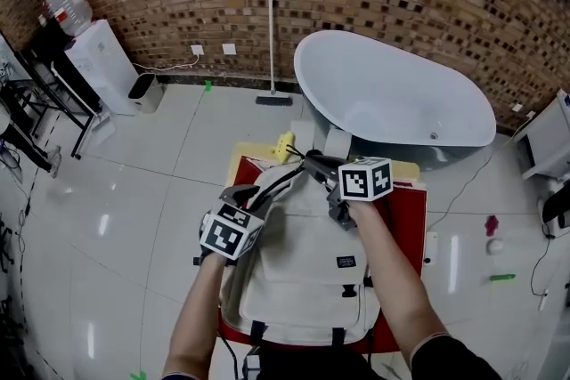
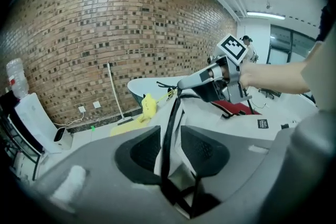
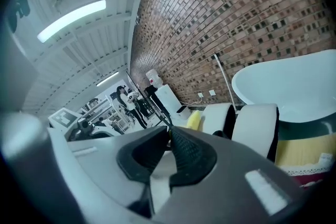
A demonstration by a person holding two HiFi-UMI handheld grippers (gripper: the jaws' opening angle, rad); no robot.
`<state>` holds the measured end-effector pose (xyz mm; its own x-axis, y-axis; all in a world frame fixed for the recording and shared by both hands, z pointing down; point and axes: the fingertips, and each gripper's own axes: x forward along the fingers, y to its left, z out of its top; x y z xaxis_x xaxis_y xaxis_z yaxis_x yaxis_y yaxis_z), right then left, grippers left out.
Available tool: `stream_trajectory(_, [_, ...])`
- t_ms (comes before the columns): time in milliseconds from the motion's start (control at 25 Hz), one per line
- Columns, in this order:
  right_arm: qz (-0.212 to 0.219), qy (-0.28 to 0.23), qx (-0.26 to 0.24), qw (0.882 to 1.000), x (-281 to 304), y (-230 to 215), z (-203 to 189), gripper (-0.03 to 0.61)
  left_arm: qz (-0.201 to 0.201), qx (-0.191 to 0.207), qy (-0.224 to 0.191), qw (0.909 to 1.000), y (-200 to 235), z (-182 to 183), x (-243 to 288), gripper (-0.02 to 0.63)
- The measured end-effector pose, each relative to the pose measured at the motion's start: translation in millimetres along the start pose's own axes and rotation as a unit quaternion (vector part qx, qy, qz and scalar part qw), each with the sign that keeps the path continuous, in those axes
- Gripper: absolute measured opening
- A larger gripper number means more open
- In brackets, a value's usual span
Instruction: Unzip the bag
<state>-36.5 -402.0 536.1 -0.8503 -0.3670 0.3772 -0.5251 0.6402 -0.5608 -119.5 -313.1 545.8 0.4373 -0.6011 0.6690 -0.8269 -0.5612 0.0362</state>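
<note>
A cream backpack [image 1: 307, 271] lies on a red table [image 1: 411, 222], its top end away from me. My right gripper [image 1: 313, 161] is over that top end, its jaws shut on the thin black zipper pull [image 3: 167, 124]. From it a black strap [image 2: 170, 123] runs down the bag's cream fabric into the left gripper view. My left gripper [image 1: 248, 193] sits at the bag's upper left. Its pads [image 2: 140, 155] stand apart with the strap and a fold of fabric between them, not pressed. In that view the right gripper [image 2: 181, 84] shows just above.
A white bathtub [image 1: 392, 98] stands right behind the table. A yellow toy [image 1: 283, 145] and yellow cloth lie at the table's far edge. A broom [image 1: 271, 40] leans on the brick wall, and a white water dispenser [image 1: 102, 62] stands far left. Glossy floor surrounds the table.
</note>
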Motion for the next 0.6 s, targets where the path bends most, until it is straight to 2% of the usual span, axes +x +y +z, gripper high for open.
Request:
stream_trajectory(80, [0.004, -0.002, -0.003, 1.0, -0.4, 3.7, 0.7, 0.028, 0.001, 0.022, -0.012, 0.9997, -4.6, 19.5, 3.3, 0.132])
stream_trajectory(160, [0.012, -0.006, -0.005, 1.0, -1.2, 10.4, 2.8, 0.026, 0.0, 0.06, -0.011, 0.9982, -12.2, 36.2, 15.8, 0.133])
stream_trajectory(320, [0.016, -0.011, -0.019, 1.0, -7.5, 21.3, 5.8, 0.023, 0.015, 0.103, 0.032, 0.994, -16.9, 33.6, 47.0, 0.129])
stream_trajectory(400, [0.008, -0.01, -0.023, 1.0, -9.1, 19.2, 6.8, 0.021, 0.022, 0.104, 0.033, 0.9938, -12.5, 33.0, 48.2, 0.049])
stream_trajectory(440, [0.001, -0.01, -0.021, 1.0, -9.8, 15.0, 7.6, 0.021, 0.021, 0.099, 0.031, 0.9943, -11.0, 33.2, 46.3, 0.034])
stream_trajectory(600, [-0.027, -0.015, -0.002, 1.0, -18.3, -12.2, 9.8, 0.021, 0.013, 0.074, 0.023, 0.9969, -3.5, 29.1, 33.9, 0.025])
